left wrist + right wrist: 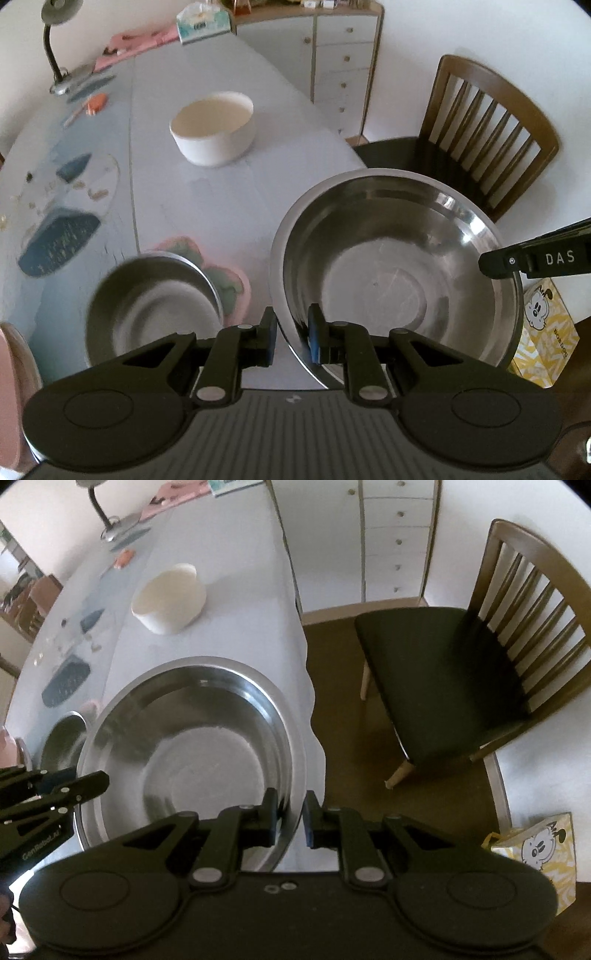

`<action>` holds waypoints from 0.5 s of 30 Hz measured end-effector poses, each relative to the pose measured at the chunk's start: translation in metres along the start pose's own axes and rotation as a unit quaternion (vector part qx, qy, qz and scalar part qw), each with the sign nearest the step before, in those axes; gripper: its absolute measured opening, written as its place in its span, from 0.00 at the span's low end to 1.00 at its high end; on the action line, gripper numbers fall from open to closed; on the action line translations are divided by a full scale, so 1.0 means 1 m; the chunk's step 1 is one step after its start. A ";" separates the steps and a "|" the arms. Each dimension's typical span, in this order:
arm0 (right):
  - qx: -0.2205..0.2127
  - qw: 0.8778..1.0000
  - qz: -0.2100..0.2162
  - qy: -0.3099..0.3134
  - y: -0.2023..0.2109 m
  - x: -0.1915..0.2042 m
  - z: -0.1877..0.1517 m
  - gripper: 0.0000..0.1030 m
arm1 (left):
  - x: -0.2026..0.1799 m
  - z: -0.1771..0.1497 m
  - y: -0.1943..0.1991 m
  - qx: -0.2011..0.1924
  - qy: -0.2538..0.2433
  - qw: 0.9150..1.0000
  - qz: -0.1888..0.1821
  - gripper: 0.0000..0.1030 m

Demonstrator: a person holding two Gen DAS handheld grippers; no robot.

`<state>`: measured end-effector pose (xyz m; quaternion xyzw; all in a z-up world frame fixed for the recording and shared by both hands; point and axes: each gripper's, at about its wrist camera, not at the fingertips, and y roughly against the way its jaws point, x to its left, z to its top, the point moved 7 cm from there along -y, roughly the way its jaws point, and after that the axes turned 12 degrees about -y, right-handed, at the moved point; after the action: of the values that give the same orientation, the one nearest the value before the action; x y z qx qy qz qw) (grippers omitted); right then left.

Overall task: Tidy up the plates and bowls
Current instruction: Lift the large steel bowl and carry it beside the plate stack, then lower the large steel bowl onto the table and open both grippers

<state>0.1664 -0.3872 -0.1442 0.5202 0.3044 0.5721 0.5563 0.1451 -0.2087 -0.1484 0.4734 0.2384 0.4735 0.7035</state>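
Two grippers, left (291, 334) and right (290, 818), each clamped the large steel bowl (388, 266) rim, at the table (207, 206) edge.

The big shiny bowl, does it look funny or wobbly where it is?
A bit. The big steel bowl sits right at the table's edge nearest the chair, and it seems to reach just past it. The left claw and right claw each pinch its rim on opposite sides. Nothing looks spilled or broken.

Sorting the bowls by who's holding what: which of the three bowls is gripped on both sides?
The large steel bowl: the left gripper and right gripper each pinch its rim. The small steel bowl and white bowl sit untouched.
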 end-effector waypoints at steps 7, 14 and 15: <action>0.021 0.999 -0.004 0.025 -0.018 -0.001 -0.009 0.14 | -0.004 -0.011 -0.020 0.023 0.012 1.000 0.004 0.16; 0.030 0.999 0.004 0.043 -0.029 0.002 -0.011 0.14 | 0.000 -0.019 -0.027 0.031 0.033 0.999 0.012 0.16; 0.029 0.999 0.005 0.046 -0.030 0.002 -0.011 0.14 | 0.002 -0.019 -0.028 0.032 0.035 0.999 0.013 0.16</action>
<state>0.1666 -0.3767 -0.1747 0.5108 0.3433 0.5889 0.5238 0.1430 -0.2015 -0.1814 0.4820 0.2718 0.4909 0.6729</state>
